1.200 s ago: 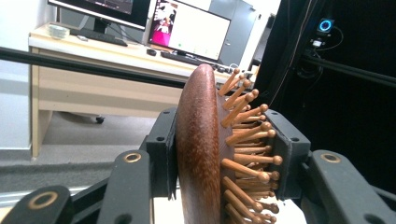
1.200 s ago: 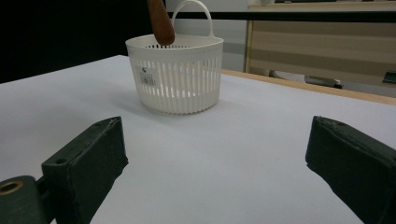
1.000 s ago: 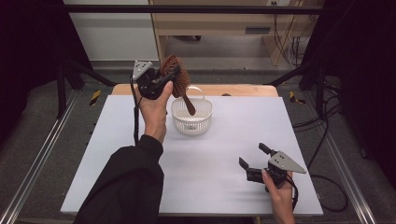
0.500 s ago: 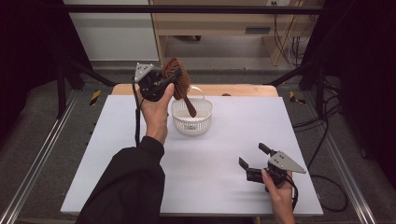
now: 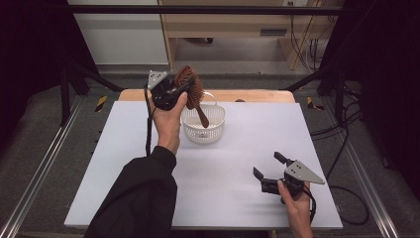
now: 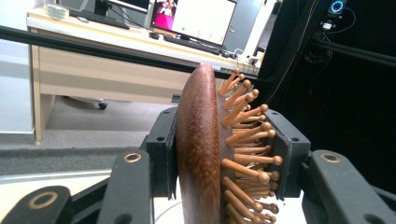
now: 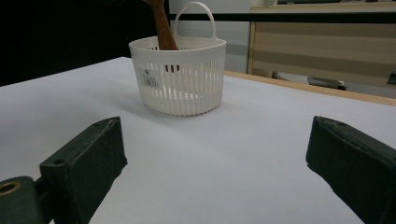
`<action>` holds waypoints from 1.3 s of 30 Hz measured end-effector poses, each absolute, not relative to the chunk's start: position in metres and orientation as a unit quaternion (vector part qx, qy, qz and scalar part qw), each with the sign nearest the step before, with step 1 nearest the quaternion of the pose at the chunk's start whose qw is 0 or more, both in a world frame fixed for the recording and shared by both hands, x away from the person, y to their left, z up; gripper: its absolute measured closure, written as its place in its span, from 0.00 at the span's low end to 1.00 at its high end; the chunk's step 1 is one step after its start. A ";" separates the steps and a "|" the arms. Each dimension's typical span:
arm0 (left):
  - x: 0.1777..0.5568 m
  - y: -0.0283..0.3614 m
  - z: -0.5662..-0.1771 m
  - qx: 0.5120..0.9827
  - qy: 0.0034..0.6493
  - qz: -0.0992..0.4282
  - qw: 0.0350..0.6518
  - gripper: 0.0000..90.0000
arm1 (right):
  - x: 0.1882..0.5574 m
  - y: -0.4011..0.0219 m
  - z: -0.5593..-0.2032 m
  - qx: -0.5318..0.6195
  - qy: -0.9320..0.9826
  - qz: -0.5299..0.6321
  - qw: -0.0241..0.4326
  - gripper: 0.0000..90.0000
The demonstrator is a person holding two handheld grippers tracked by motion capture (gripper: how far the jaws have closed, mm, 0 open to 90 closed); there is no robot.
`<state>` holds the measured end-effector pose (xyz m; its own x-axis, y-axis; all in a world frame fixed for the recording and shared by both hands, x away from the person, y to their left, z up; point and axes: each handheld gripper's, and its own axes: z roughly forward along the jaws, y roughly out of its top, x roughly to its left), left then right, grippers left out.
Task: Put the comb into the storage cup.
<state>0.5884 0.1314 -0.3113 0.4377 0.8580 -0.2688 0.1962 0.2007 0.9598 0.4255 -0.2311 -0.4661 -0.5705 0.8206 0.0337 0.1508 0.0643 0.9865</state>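
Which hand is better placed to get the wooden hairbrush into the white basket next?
Left. The left gripper is already clamped on the head of the brown wooden bristle hairbrush, whose handle dips into the white slotted plastic basket. The right gripper sits open and empty, low on the white table, well apart.

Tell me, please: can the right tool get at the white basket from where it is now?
Probably yes. The right tool stands open, and bare table lies between it and the basket; only the hairbrush handle sits inside.
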 end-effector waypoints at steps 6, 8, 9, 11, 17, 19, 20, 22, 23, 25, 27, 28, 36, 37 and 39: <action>0.591 0.134 -0.313 0.571 0.464 0.263 0.624 0.57 | 0.425 -0.231 -0.466 0.362 0.671 0.580 0.288 0.06; 0.591 0.134 -0.314 0.572 0.464 0.264 0.623 0.57 | 0.426 -0.231 -0.466 0.362 0.671 0.580 0.287 0.06; 0.591 0.134 -0.315 0.572 0.464 0.264 0.622 0.57 | 0.426 -0.231 -0.466 0.361 0.672 0.580 0.286 0.05; 0.591 0.134 -0.318 0.572 0.466 0.263 0.622 0.57 | 0.426 -0.230 -0.467 0.361 0.673 0.579 0.285 0.05; 0.591 0.131 -0.322 0.575 0.467 0.263 0.618 0.57 | 0.426 -0.230 -0.467 0.360 0.673 0.578 0.287 0.05; 0.592 0.131 -0.323 0.575 0.468 0.263 0.617 0.57 | 0.426 -0.230 -0.467 0.361 0.673 0.578 0.287 0.05; 0.592 0.131 -0.323 0.576 0.468 0.263 0.617 0.57 | 0.426 -0.230 -0.467 0.360 0.674 0.578 0.286 0.05; 0.592 0.130 -0.324 0.577 0.467 0.262 0.617 0.57 | 0.426 -0.229 -0.467 0.360 0.675 0.578 0.284 0.05; 0.592 0.129 -0.324 0.578 0.467 0.262 0.616 0.57 | 0.426 -0.229 -0.467 0.361 0.675 0.579 0.283 0.05; 0.593 0.128 -0.325 0.578 0.467 0.260 0.616 0.57 | 0.426 -0.229 -0.467 0.360 0.675 0.579 0.283 0.05; 0.593 0.127 -0.327 0.580 0.467 0.260 0.614 0.57 | 0.426 -0.228 -0.467 0.359 0.676 0.578 0.284 0.05; 0.593 0.127 -0.328 0.581 0.468 0.259 0.614 0.57 | 0.426 -0.228 -0.467 0.358 0.675 0.578 0.284 0.05; 0.593 0.125 -0.330 0.582 0.470 0.259 0.611 0.57 | 0.426 -0.229 -0.467 0.360 0.674 0.580 0.282 0.05; 0.593 0.124 -0.330 0.582 0.470 0.259 0.611 0.57 | 0.426 -0.229 -0.467 0.360 0.674 0.581 0.281 0.05; 0.593 0.124 -0.330 0.581 0.470 0.259 0.612 0.57 | 0.426 -0.229 -0.467 0.360 0.673 0.580 0.282 0.05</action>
<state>0.5932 0.1244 -0.3298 0.4237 0.8632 -0.2744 0.2297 0.1906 0.9544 0.4260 -0.2294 -0.4668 -0.5809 0.8131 0.0378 0.1573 0.0666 0.9853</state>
